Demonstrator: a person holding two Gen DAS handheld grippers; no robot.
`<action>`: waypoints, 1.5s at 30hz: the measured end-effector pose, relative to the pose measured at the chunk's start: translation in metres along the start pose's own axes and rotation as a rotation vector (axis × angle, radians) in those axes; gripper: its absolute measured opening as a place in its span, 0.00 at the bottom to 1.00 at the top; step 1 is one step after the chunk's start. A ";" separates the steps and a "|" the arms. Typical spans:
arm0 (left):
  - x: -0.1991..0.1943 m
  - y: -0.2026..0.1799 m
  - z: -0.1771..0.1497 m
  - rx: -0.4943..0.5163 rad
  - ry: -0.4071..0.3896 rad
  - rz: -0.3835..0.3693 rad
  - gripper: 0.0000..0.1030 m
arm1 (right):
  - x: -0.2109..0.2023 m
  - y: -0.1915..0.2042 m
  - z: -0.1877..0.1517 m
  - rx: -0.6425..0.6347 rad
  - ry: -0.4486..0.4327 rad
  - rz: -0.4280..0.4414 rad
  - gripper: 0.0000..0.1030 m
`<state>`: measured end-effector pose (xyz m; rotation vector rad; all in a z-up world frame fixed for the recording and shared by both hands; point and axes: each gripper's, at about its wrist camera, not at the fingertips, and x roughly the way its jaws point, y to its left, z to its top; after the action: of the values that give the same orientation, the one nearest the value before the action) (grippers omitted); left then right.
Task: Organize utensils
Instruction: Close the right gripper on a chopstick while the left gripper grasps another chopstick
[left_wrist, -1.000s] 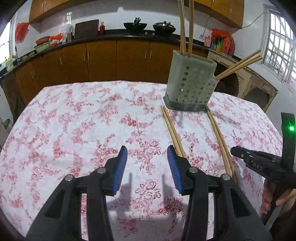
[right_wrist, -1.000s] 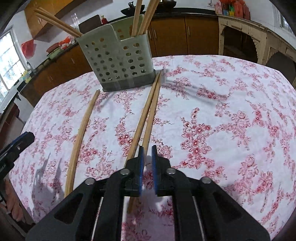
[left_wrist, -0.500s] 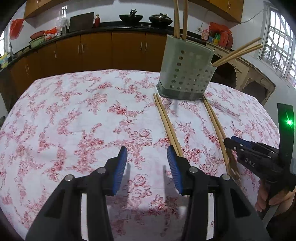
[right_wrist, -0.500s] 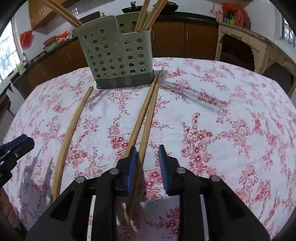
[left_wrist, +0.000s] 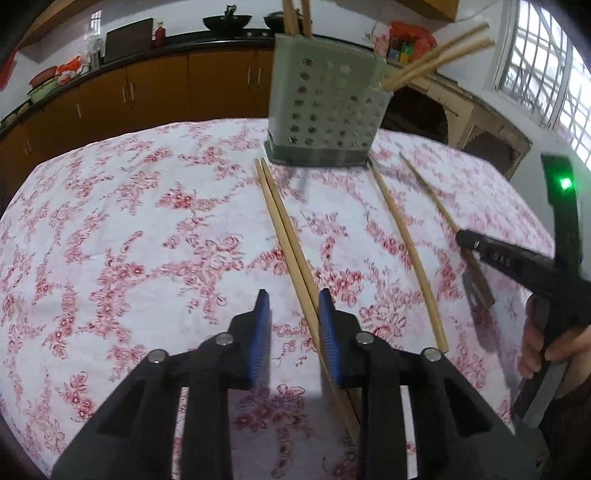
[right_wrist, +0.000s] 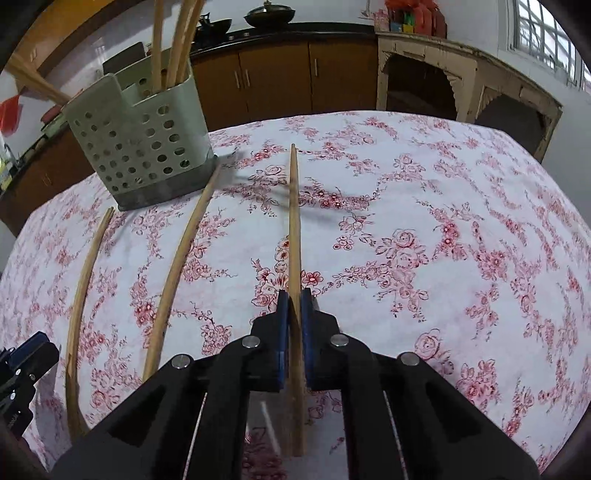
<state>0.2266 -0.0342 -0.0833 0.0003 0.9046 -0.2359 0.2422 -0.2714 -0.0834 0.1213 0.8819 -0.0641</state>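
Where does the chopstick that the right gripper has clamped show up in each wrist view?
Left wrist view: the chopstick runs at right, from beside the holder's base toward the right gripper, which is shut on it.
Right wrist view: the same chopstick runs up the centre from between the blue pads, its far end lifted off the cloth.
Shared landmark: the perforated green utensil holder, top centre in the left view, upper left in the right.

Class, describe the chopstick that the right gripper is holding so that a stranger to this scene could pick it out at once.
Start at the perforated grey-green utensil holder on the floral tablecloth. Loose chopsticks run from its base toward the viewer. The one meant is farthest right in the right wrist view, clamped between the right gripper pads and lifted clear of the cloth; the others lie flat.
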 end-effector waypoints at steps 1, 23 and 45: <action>0.003 -0.001 -0.001 0.007 0.010 0.013 0.23 | 0.000 0.000 -0.001 0.000 -0.001 -0.001 0.07; 0.007 -0.001 -0.001 -0.006 0.042 0.056 0.21 | -0.003 0.001 -0.002 0.001 0.002 0.011 0.07; 0.010 0.081 0.017 -0.065 -0.009 0.188 0.10 | 0.001 -0.001 0.003 -0.026 -0.015 0.004 0.08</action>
<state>0.2619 0.0409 -0.0883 0.0246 0.8967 -0.0313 0.2454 -0.2732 -0.0824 0.0982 0.8673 -0.0502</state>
